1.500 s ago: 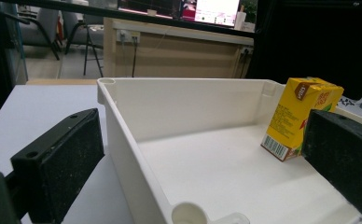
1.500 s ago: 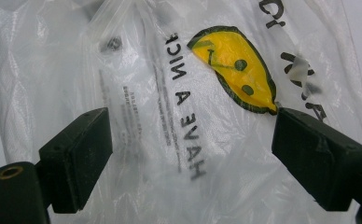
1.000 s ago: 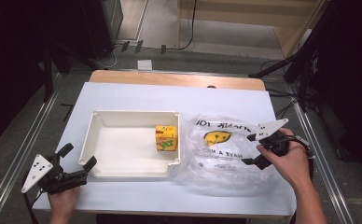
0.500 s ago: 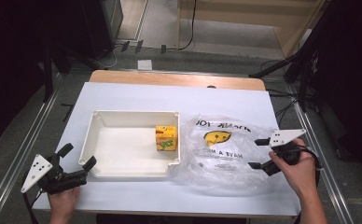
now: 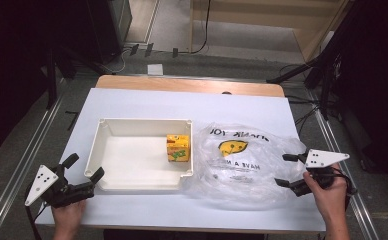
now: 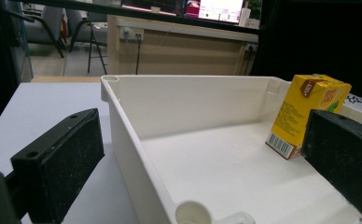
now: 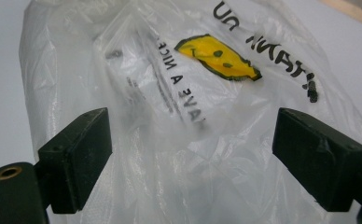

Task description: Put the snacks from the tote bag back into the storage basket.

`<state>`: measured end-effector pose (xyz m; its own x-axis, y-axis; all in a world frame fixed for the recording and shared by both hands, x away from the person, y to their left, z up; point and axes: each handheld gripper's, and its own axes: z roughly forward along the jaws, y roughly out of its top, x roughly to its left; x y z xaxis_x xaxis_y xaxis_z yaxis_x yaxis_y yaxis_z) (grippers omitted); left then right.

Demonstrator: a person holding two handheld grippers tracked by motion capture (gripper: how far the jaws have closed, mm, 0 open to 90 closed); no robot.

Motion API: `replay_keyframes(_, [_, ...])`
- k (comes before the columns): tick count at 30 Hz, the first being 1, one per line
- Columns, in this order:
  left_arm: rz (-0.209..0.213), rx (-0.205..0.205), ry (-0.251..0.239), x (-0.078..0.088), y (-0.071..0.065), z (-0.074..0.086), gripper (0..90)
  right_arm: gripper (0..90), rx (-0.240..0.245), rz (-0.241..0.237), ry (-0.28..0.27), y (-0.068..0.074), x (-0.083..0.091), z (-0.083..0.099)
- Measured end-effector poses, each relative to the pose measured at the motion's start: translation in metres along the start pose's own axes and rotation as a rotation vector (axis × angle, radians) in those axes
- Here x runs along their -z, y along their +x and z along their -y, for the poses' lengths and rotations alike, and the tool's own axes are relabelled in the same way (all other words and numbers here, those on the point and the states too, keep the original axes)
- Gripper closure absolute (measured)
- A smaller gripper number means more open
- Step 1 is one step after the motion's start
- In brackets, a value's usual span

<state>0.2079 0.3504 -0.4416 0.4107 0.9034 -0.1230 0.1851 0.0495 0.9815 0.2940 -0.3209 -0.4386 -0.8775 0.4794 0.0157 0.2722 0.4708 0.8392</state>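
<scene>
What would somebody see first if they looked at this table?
Probably the bright yellow juice box, standing upright in the right end of the white tray in the middle of the table. Next comes the crinkly clear plastic bag with a yellow smiley face, lying just right of the tray. An open gripper waits at each side: the left gripper at the tray's near left corner, the right gripper at the bag's right edge.

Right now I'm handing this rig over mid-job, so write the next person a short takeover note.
Left tongs: open, empty, straddling the near-left corner of the white tray.
Right tongs: open, empty, at the right edge of the plastic bag.
The yellow juice carton stands upright in the tray by its right wall; the bag lies crumpled beside the tray.
Done: nothing gripped yet.
Left: probably grip the bag and get the carton inside.
</scene>
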Motion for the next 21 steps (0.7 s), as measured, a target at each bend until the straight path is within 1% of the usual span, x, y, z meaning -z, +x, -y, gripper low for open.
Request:
replay_keyframes(2, [0.001, 0.001, 0.000, 0.000, 0.000, 0.000, 0.0, 12.3, -0.008, 0.001, -0.033, 0.001, 0.002, 0.004])
replay_keyframes(5, [0.000, 0.003, 0.001, 0.000, 0.000, 0.000, 0.0, 11.2, -0.013, 0.016, -0.093, 0.002, 0.005, 0.013])
replay_keyframes(7, [-0.001, 0.002, 0.001, 0.000, 0.000, 0.000, 0.0, 10.8, -0.015, 0.025, -0.110, 0.004, 0.005, 0.019])
replay_keyframes(10, [0.000, 0.000, 0.005, 0.000, 0.000, 0.000, 0.0, 10.8, -0.034, 0.033, -0.156, 0.005, 0.003, 0.033])
replay_keyframes(12, [-0.002, 0.000, 0.005, 0.000, -0.001, 0.000, 0.0, 10.8, -0.038, 0.050, -0.171, 0.006, 0.002, 0.039])
replay_keyframes(13, [-0.004, 0.001, 0.005, -0.001, -0.001, 0.000, 0.0, 10.8, -0.044, 0.049, -0.179, 0.006, 0.002, 0.041])
replay_keyframes(15, [-0.004, 0.001, 0.004, -0.001, 0.000, 0.000, 0.0, 10.8, -0.046, 0.055, -0.192, 0.004, 0.003, 0.043])
replay_keyframes(18, [-0.001, 0.007, -0.001, 0.000, 0.001, 0.000, 0.0, 10.6, -0.062, 0.056, -0.236, 0.005, 0.006, 0.045])
replay_keyframes(20, [-0.002, 0.014, -0.001, 0.000, 0.002, -0.001, 0.0, 9.7, -0.060, 0.063, -0.246, 0.006, 0.007, 0.044])
replay_keyframes(21, [-0.003, 0.016, -0.002, 0.000, 0.002, -0.001, 0.0, 8.8, -0.056, 0.067, -0.242, 0.006, 0.008, 0.043])
